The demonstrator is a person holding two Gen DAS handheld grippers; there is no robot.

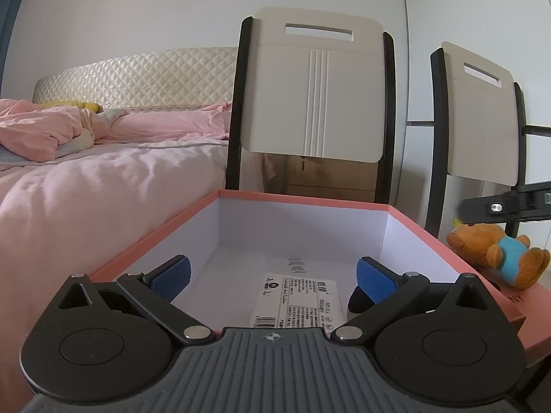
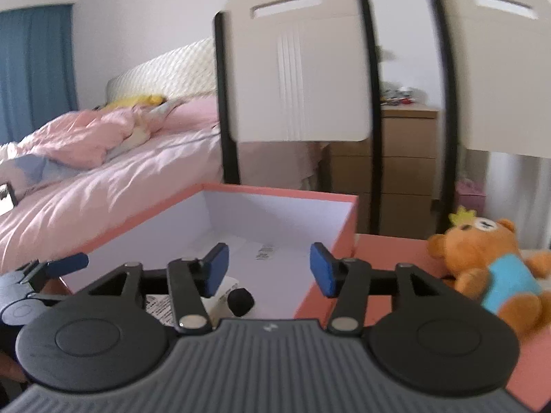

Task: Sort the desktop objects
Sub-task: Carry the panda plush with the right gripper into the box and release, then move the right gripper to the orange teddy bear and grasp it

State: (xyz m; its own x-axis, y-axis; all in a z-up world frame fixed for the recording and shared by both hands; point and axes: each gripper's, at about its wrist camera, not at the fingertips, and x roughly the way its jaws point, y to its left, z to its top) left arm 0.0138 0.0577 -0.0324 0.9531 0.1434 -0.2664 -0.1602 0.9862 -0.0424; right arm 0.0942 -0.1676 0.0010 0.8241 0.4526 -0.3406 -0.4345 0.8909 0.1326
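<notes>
Box (image 1: pixel 299 220) holds printed label (image 1: pixel 303 304), text unreadable; left tongs (image 1: pixel 273 280), right tongs (image 2: pixel 268 268) wide, empty.

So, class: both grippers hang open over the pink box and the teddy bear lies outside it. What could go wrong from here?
1. The teddy bear lies on the pink lid beside the box; a sideways nudge might push it away.
2. The left gripper and right gripper work close together, so they could collide.
3. The small black object in the box may get squashed.
</notes>
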